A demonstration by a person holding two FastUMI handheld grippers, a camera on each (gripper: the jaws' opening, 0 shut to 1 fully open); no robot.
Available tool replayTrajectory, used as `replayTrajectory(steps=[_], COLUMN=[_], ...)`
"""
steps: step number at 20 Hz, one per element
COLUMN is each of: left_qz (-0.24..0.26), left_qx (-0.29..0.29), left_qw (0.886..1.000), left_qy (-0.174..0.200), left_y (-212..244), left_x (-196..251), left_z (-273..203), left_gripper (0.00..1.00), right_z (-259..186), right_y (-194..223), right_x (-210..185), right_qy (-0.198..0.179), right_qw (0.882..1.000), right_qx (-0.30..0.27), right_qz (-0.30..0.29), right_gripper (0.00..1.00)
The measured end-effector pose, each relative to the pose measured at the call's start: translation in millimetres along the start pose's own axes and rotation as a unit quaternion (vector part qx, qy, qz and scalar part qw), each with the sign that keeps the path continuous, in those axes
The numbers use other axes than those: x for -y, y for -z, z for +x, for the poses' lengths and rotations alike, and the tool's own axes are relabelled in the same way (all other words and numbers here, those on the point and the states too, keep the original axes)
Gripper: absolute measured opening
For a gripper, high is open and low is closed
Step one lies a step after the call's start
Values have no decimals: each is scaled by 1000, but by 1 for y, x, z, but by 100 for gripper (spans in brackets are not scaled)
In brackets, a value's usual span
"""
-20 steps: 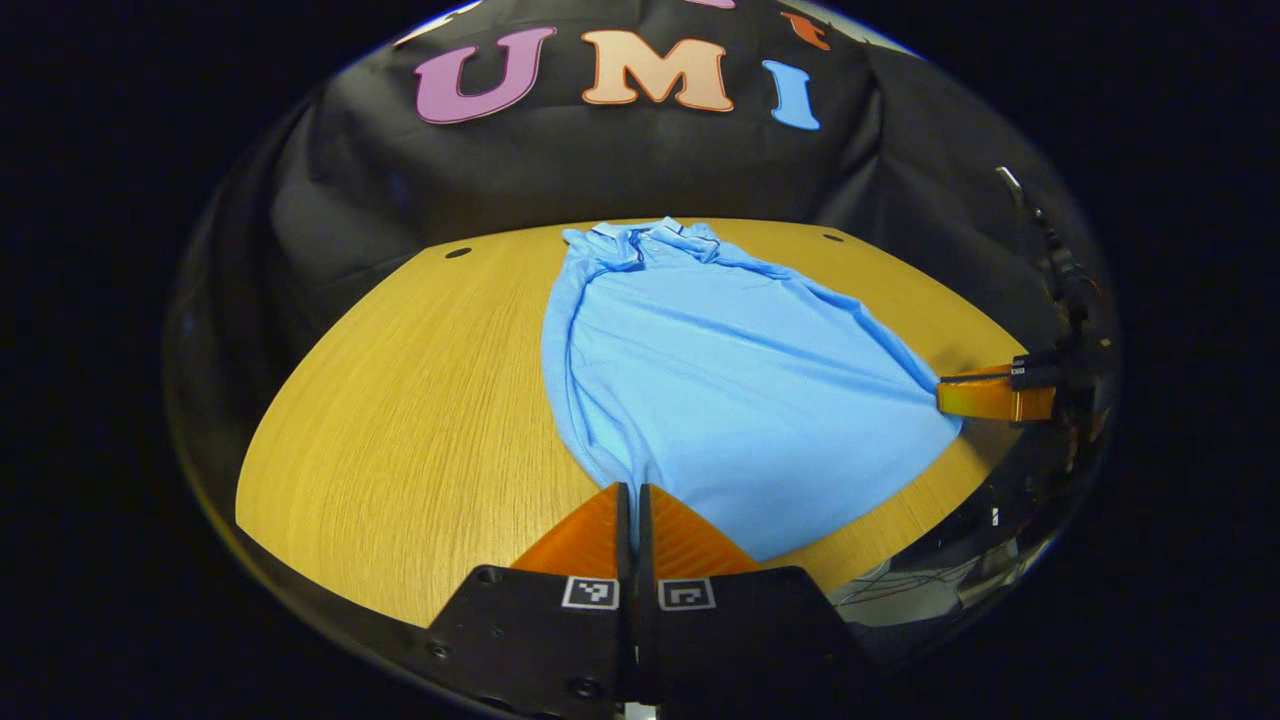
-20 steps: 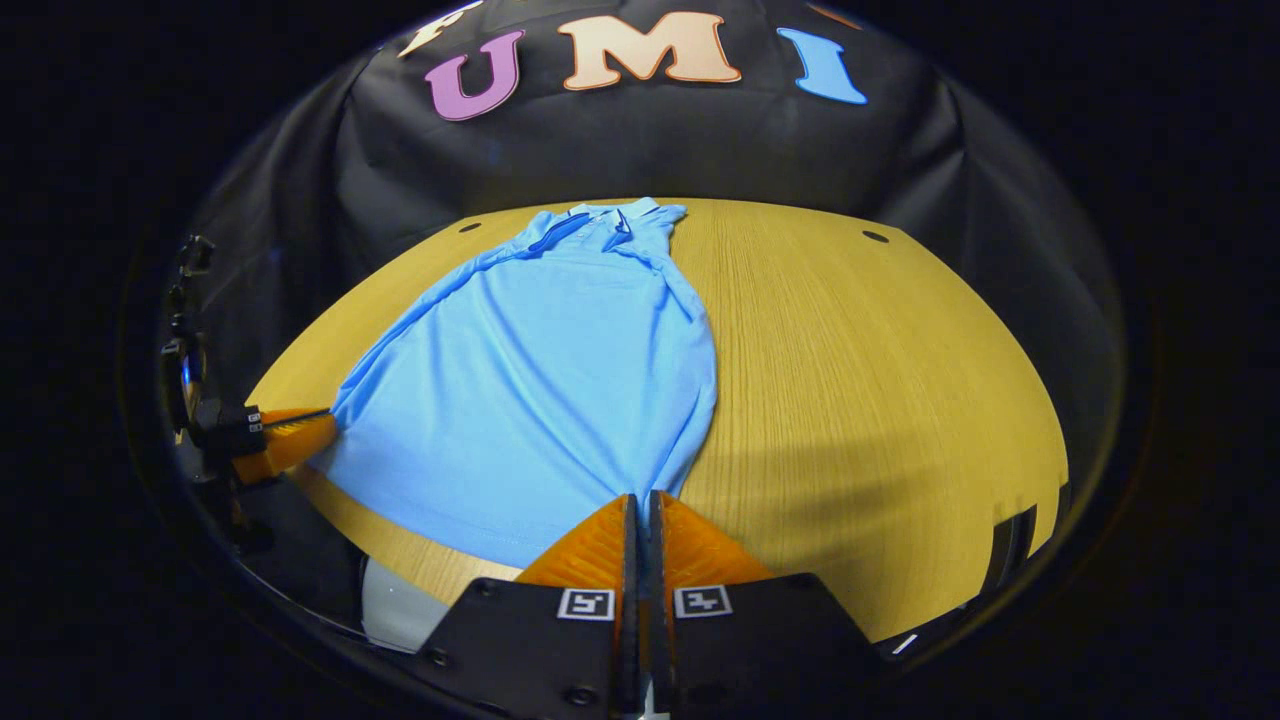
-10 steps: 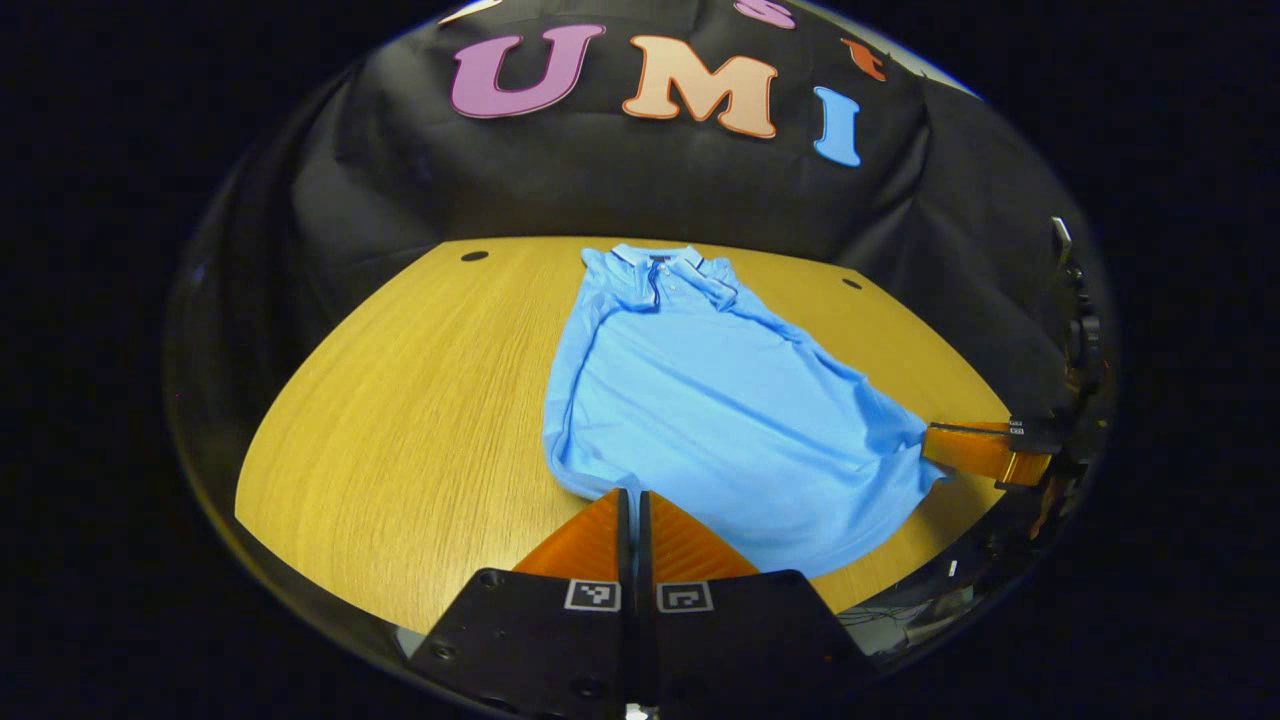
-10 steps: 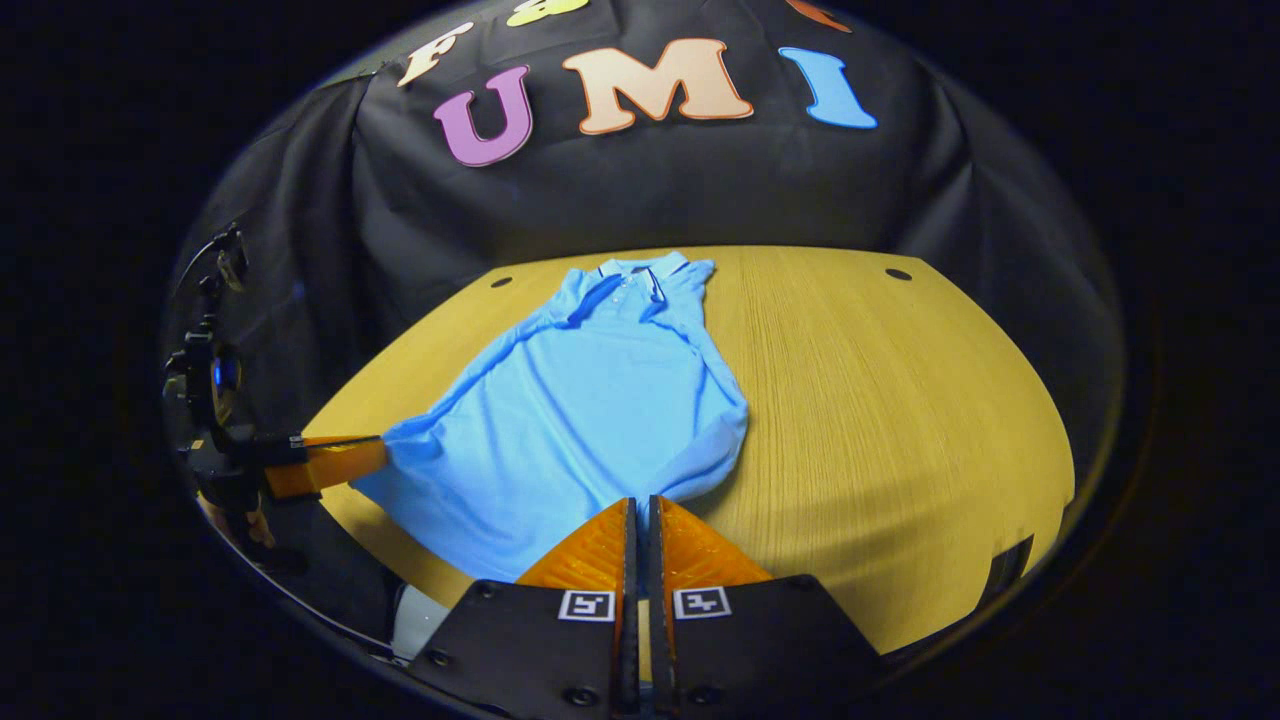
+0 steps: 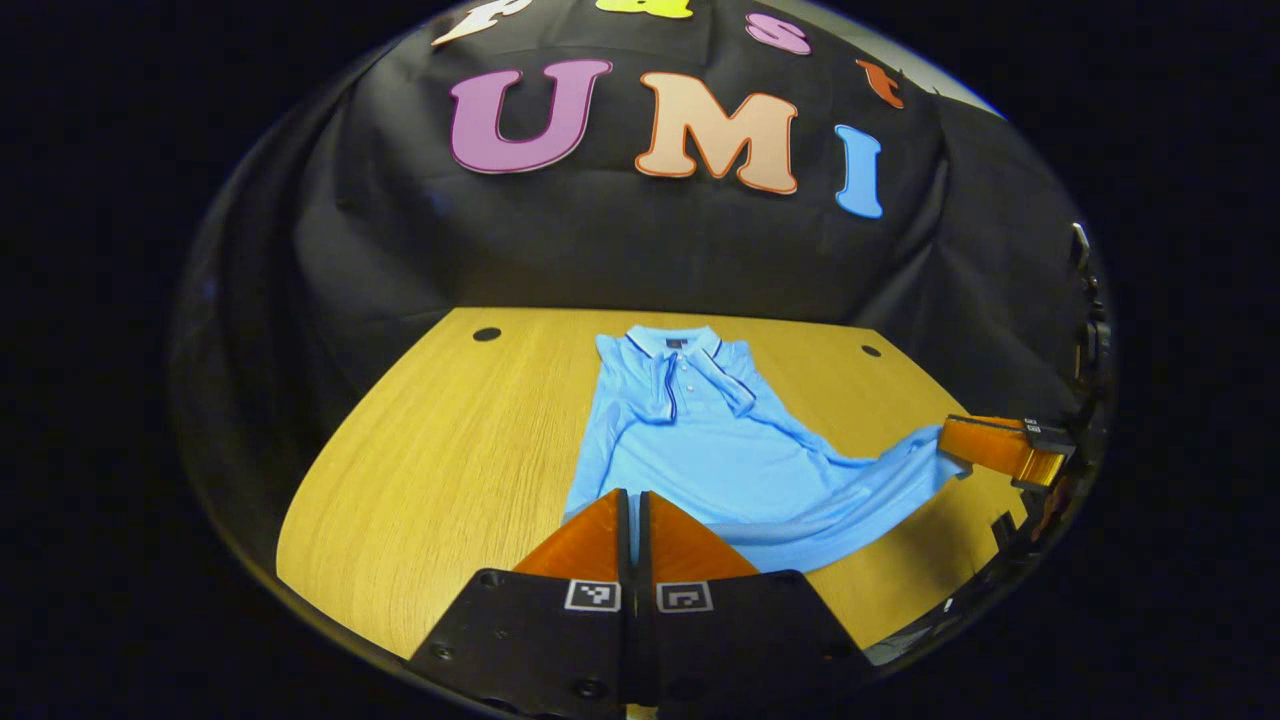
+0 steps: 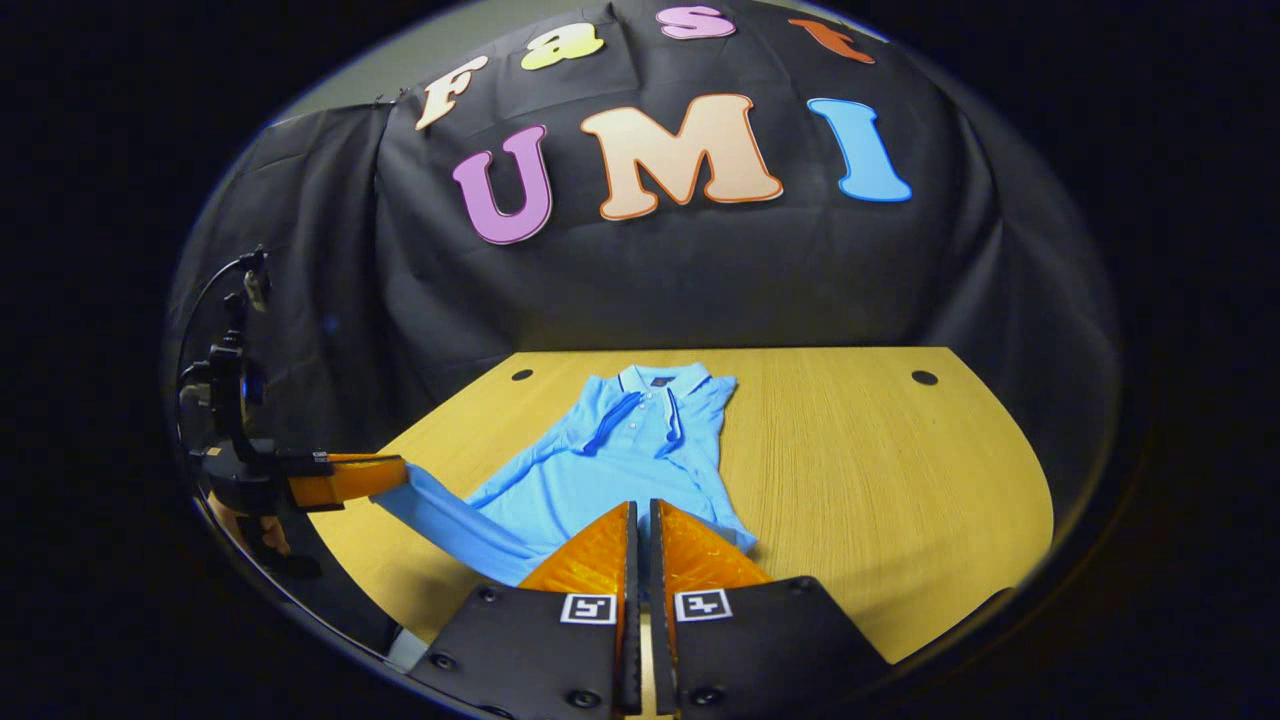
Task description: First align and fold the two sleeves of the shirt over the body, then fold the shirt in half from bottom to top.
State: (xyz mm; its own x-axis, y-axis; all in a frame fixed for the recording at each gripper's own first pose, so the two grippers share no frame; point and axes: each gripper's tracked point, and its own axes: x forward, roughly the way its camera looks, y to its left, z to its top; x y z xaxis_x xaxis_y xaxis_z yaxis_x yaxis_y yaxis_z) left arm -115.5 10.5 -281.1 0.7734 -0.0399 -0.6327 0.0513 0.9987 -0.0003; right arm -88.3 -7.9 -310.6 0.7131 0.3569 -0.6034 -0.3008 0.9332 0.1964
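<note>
A light blue polo shirt (image 5: 700, 430) lies on the wooden table (image 5: 440, 470), collar toward the back wall and sleeves folded in over the body. Its bottom hem is lifted off the table. My left gripper (image 5: 630, 495) is shut on the hem's left corner. My right gripper (image 6: 640, 505) is shut on the right corner. The hem (image 6: 450, 525) hangs stretched between the two. The right gripper (image 5: 945, 440) also shows at the far right of the left gripper view, and the left gripper (image 6: 400, 475) at the left of the right gripper view.
The black cloth wall (image 5: 620, 250) rises just behind the table's back edge. Two small dark holes (image 6: 925, 378) sit near the table's back corners. Bare wood (image 6: 880, 470) spreads to the right of the shirt and bare wood (image 5: 420, 440) to its left.
Both grippers rose and moved toward the collar with the hem. The shirt's lower half lifted off the table and the visible body grew shorter.
</note>
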Motion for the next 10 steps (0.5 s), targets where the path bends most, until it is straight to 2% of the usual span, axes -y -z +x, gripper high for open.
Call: replayTrajectory(steps=[3, 5, 10], left_qz=[3, 7, 4], left_qx=[27, 44, 42], left_qw=[1000, 999, 999], left_qy=[-10, -15, 5], left_y=[-37, -60, -85], left_x=[3, 0, -2], left_z=[18, 35, 75], left_gripper=[0, 0, 0], right_z=[23, 40, 69], right_y=[-38, -52, -54], right_x=[2, 8, 23], right_qy=[-21, -25, 0], right_qw=[999, 999, 1000], right_qx=[31, 34, 15], right_qz=[8, 4, -2], right_gripper=[7, 3, 3])
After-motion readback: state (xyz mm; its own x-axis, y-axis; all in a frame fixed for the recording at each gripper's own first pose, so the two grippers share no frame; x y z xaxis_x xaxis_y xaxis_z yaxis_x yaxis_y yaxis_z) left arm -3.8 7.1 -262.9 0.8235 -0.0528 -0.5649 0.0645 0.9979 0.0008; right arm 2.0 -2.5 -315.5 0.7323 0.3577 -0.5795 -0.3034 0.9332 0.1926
